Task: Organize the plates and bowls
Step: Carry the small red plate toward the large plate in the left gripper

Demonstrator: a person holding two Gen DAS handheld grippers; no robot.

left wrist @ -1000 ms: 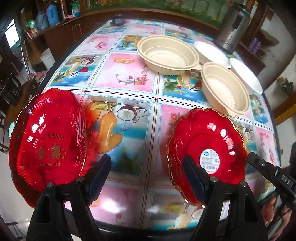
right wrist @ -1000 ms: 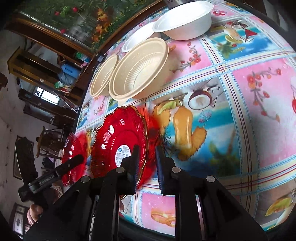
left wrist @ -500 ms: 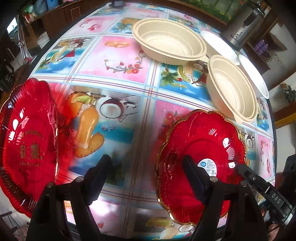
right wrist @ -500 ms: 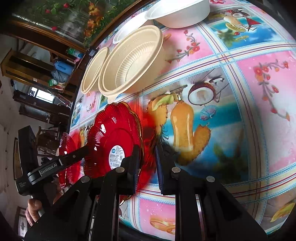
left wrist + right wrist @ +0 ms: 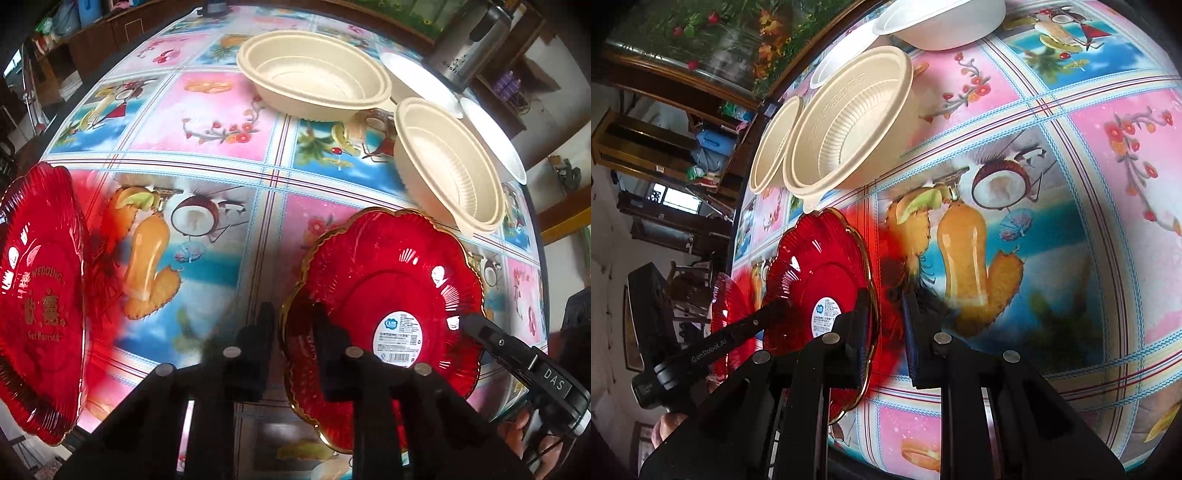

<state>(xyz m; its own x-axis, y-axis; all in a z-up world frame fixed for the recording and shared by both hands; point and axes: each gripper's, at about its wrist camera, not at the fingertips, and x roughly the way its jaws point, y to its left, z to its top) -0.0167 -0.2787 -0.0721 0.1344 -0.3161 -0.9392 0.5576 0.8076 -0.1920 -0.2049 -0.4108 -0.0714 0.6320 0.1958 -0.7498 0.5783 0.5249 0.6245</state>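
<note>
A red plate with a white barcode label [image 5: 388,295] lies near the table's front edge; it also shows in the right wrist view [image 5: 820,291]. My left gripper [image 5: 291,332] has closed on its left rim. My right gripper [image 5: 884,325] is shut on the same plate's opposite rim; its finger shows in the left wrist view [image 5: 517,354]. A second red plate with gold lettering [image 5: 37,295] lies at the far left. Two beige bowls [image 5: 314,74] [image 5: 447,166] and two white bowls [image 5: 417,81] [image 5: 491,140] stand farther back.
The table [image 5: 221,122] has a glossy fruit-print cloth. A steel kettle [image 5: 469,40] stands at the back right by the white bowls. The table edge runs just under both grippers. Wooden furniture surrounds the table.
My left gripper moved right from between the two red plates and closed its jaws on the labelled plate's left rim. My right gripper stayed shut on that plate's other rim.
</note>
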